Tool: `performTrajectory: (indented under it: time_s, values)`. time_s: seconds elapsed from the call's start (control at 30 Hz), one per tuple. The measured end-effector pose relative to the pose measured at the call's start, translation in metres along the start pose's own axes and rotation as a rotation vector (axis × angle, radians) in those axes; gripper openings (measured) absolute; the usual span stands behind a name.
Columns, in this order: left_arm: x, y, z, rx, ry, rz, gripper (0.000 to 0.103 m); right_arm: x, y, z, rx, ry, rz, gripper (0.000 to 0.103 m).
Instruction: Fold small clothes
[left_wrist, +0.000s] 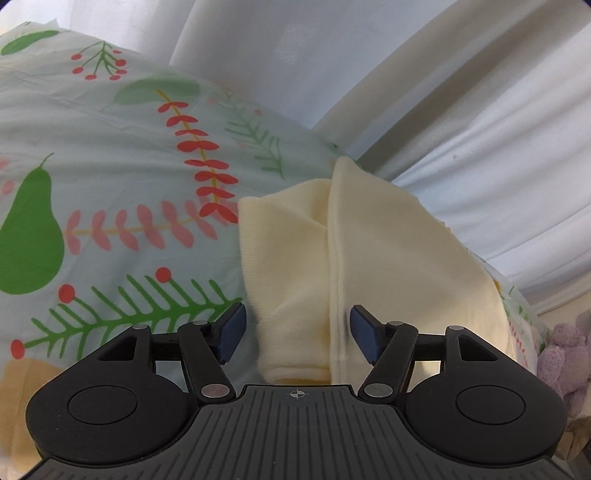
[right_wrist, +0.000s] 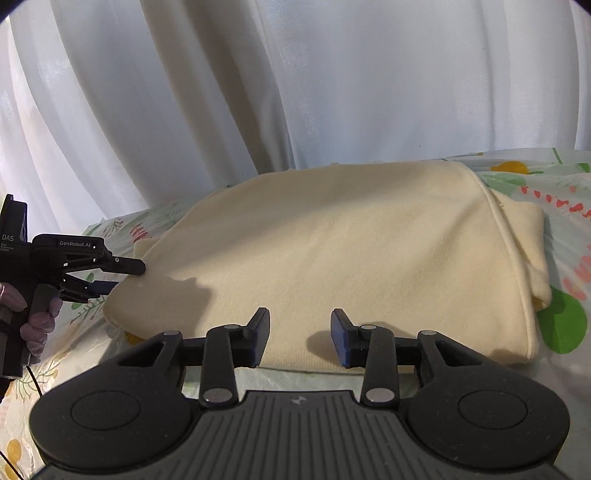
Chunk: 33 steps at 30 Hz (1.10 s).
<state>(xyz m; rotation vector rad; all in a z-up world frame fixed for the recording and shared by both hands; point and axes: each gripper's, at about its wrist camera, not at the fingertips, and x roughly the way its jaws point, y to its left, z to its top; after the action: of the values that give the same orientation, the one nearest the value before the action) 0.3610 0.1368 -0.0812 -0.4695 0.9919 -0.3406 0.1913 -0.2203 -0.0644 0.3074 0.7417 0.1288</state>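
Note:
A cream-yellow garment (right_wrist: 332, 251) lies folded flat on a bed sheet (right_wrist: 565, 321) printed with leaves and pears. In the left wrist view the same garment (left_wrist: 369, 258) shows its folded edge and a tucked sleeve. My left gripper (left_wrist: 297, 326) is open, its blue pads either side of the garment's near edge. It also shows in the right wrist view (right_wrist: 123, 275), open at the garment's left corner. My right gripper (right_wrist: 299, 338) is open and empty, just above the garment's near edge.
White curtains (right_wrist: 295, 92) hang close behind the bed. The printed sheet (left_wrist: 110, 184) stretches left of the garment. A lilac fuzzy item (left_wrist: 565, 362) lies at the right edge of the left wrist view.

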Motion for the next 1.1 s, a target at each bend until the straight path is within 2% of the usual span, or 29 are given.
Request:
performTrajectory:
  time_s: [0.03,0.13,0.2,0.27,0.4,0.53,0.67,0.77,0.9,1.0,1.1]
  values:
    - [0.001,0.003,0.001,-0.021,0.004,-0.033,0.068,-0.002,0.006,-0.002,-0.013,0.004,-0.007,0.032]
    - [0.004,0.006,0.004,-0.047,0.001,-0.051,0.063,0.002,0.016,-0.004,-0.075,0.008,-0.042,0.029]
    - [0.006,0.006,0.005,-0.049,-0.006,-0.039,0.042,0.002,0.021,-0.006,-0.095,0.006,-0.054,0.028]
    - [0.010,0.008,0.005,-0.061,0.003,-0.057,0.029,0.002,0.022,-0.007,-0.098,0.007,-0.053,0.028]
    - [0.006,0.005,0.009,-0.079,-0.013,-0.071,0.018,0.003,0.025,-0.009,-0.127,-0.002,-0.081,0.028]
    - [-0.009,-0.028,0.013,0.004,-0.056,-0.110,0.017,0.003,0.022,-0.010,-0.163,-0.020,-0.147,0.028]
    - [-0.018,-0.081,0.008,0.148,-0.101,-0.152,0.016,-0.002,0.013,-0.007,-0.150,-0.037,-0.181,0.028]
    - [-0.007,-0.120,-0.004,0.268,-0.107,-0.170,0.016,-0.006,0.004,-0.003,-0.132,-0.050,-0.199,0.027]
    - [0.030,-0.164,-0.036,0.435,-0.076,-0.110,0.017,-0.009,-0.004,0.003,-0.112,-0.069,-0.221,0.027]
    - [0.062,-0.178,-0.063,0.501,-0.030,-0.044,0.019,-0.010,-0.011,0.002,-0.097,-0.065,-0.235,0.027]
    - [0.073,-0.181,-0.078,0.557,-0.075,-0.030,0.027,-0.009,-0.017,-0.001,-0.079,-0.051,-0.246,0.027]
